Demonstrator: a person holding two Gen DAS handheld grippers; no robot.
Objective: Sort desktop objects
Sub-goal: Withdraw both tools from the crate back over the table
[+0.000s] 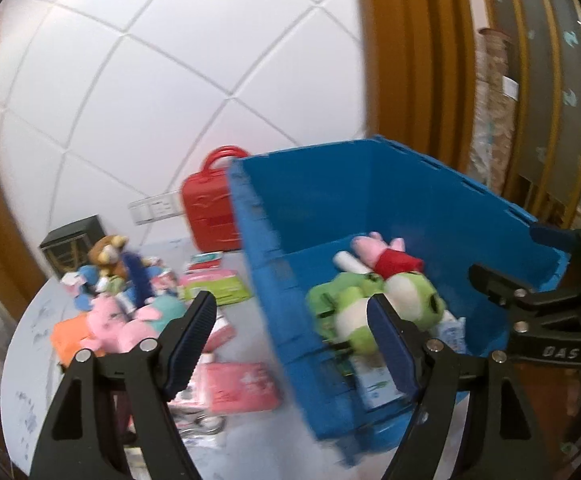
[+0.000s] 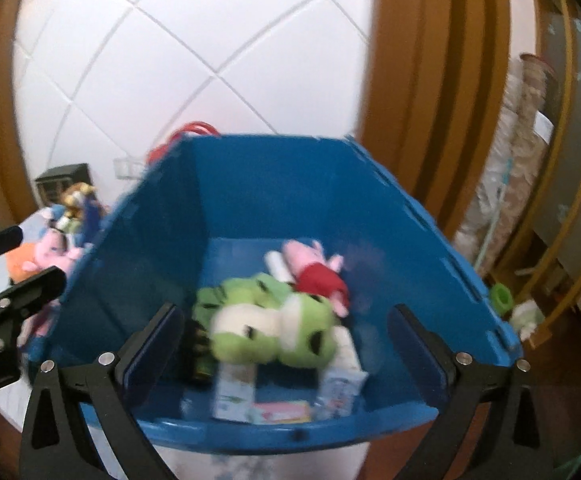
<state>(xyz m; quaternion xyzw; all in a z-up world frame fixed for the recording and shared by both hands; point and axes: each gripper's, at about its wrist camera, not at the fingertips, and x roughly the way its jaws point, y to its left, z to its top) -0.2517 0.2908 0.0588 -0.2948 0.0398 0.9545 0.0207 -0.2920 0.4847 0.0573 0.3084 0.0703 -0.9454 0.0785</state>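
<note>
The left gripper [image 1: 292,320] stands wide with nothing between its jaws, one finger hanging over the table and the other over the blue bin. The right gripper [image 2: 286,328] is wide as well and holds nothing, both fingers framing the inside of the blue bin [image 2: 274,184].

What the next pick likely turns on is that the unsorted pile [image 1: 130,304] lies ahead and to the left of the left fingers, on the grey table [image 1: 30,360], while the right fingers point straight into the bin. So the left hand looks the nearer one for the pile. A flat pink packet [image 1: 242,386] lies just beside the left finger, close to the bin's outer wall, its long side running across the view.

The pile is a soft heap: a pink plush toy [image 1: 118,322], an orange piece, a brown plush toy [image 1: 108,258] behind. In the bin already lie a green frog plush [image 2: 270,332], a pink pig plush [image 2: 314,268] and some small cartons [image 2: 234,392].
</note>
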